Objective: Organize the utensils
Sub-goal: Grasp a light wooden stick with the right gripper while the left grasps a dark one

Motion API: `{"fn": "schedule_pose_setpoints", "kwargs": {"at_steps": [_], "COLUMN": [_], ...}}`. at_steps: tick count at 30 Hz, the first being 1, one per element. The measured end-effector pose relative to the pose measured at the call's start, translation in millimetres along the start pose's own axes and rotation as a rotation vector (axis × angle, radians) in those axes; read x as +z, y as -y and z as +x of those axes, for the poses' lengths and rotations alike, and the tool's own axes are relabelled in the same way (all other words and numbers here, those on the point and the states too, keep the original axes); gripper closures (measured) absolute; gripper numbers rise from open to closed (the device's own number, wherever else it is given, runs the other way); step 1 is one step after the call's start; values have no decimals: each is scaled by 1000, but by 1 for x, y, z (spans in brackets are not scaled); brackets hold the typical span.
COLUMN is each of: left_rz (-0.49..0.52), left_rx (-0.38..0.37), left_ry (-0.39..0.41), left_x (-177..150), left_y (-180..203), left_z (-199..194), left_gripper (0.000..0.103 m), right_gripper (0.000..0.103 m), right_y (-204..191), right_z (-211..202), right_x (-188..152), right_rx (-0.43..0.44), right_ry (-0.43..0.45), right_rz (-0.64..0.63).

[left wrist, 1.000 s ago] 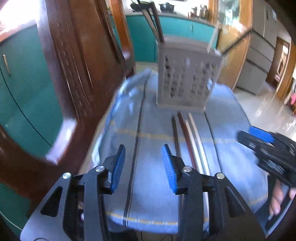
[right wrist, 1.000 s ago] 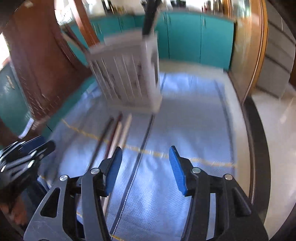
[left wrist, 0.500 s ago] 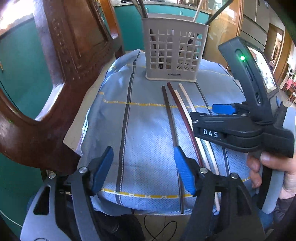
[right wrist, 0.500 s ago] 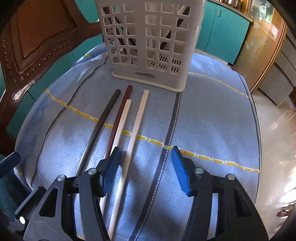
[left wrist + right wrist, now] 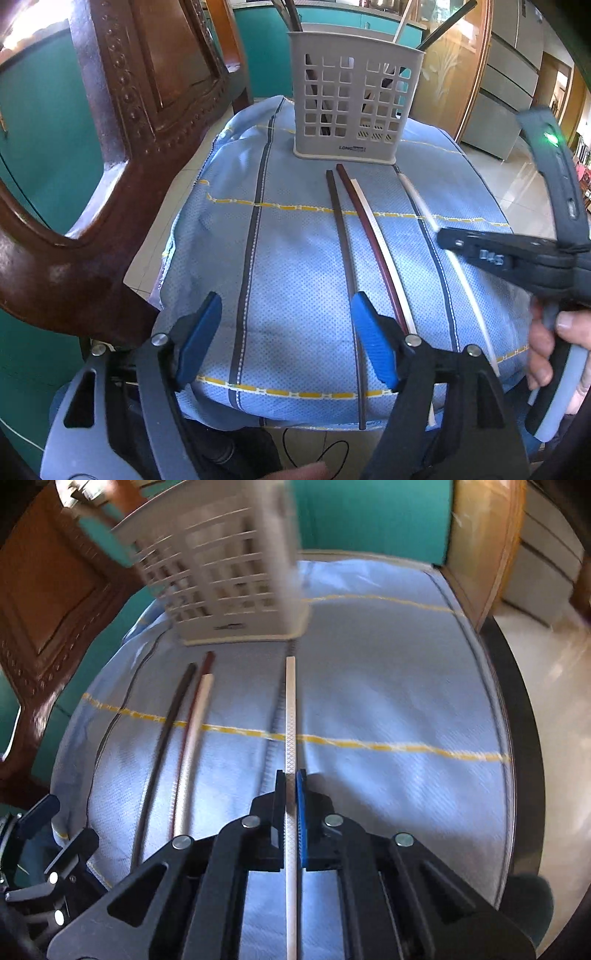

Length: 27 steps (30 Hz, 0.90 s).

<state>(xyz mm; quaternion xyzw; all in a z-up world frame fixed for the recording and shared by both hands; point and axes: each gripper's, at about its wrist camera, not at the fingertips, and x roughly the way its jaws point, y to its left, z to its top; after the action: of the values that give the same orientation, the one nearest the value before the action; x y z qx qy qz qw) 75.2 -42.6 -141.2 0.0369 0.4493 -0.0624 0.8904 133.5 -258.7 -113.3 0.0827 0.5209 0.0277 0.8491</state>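
A white slotted utensil holder [image 5: 356, 107] stands at the far end of a blue cloth [image 5: 295, 258], with several sticks in it. Three chopsticks lie on the cloth in front of it: a dark one [image 5: 341, 236], a reddish-brown one [image 5: 367, 236] and a white one [image 5: 373, 218]. My right gripper [image 5: 291, 775] is shut on another white chopstick [image 5: 290, 709], held along the cloth; it also shows in the left wrist view [image 5: 417, 201]. My left gripper [image 5: 286, 332] is open and empty over the near end of the cloth, its right finger above the dark chopstick.
A carved wooden chair back [image 5: 110, 147] rises close on the left. Teal cabinets [image 5: 37, 129] stand behind. The cloth's near edge [image 5: 295, 406] drops off below my left gripper. The tiled floor [image 5: 554, 701] lies to the right.
My right gripper has closed on the rightmost white chopstick and drawn it to the right, away from the other three. My left gripper has stayed open and hardly moved.
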Motion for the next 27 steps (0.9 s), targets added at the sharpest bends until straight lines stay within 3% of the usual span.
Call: {"fn": "schedule_pose_setpoints", "kwargs": {"at_steps": [8, 10, 13, 17, 27], "left_rz": [14, 25, 40, 43, 48], "left_rx": [-4, -5, -4, 1, -3], "left_ry": [-5, -4, -3, -7, -26], "left_x": [1, 1, 0, 0, -2], "left_y": [6, 10, 15, 17, 18], "left_z": [3, 3, 2, 4, 9], "left_gripper": [22, 19, 18, 18, 15], "right_gripper": [93, 80, 68, 65, 47], "right_y": [28, 31, 33, 30, 19], "right_z": [-13, -15, -14, -15, -16], "right_x": [-7, -9, -9, -11, -15], "right_rx": [-2, 0, 10, -8, -14], "right_ry": [12, 14, 20, 28, 34], "right_rz": [50, 55, 60, 33, -24]}}
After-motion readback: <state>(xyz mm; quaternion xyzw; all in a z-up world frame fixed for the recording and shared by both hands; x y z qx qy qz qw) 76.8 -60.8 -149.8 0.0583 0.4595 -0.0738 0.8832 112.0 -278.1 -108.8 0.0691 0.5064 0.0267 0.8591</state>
